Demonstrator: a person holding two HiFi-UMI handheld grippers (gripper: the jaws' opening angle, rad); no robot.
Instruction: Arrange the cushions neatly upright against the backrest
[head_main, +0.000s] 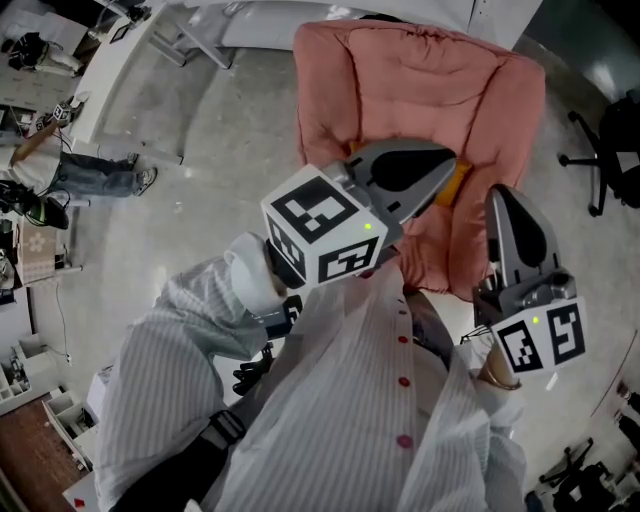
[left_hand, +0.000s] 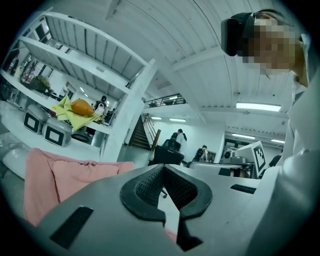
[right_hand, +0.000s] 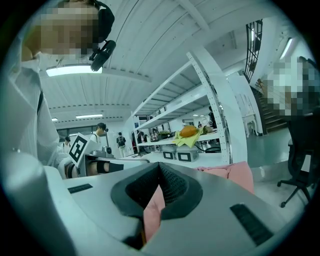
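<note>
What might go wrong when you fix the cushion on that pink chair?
Both the left gripper and right gripper have shut, empty jaws. Unless opened, they may just shove the orange cushion instead of gripping it. The cushion is mostly hidden behind the left gripper in the head view, so a grab could miss.

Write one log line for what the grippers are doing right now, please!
left gripper: shut, empty | right gripper: shut, empty | both: held before pink armchair | orange cushion: in armchair, mostly hidden
</note>
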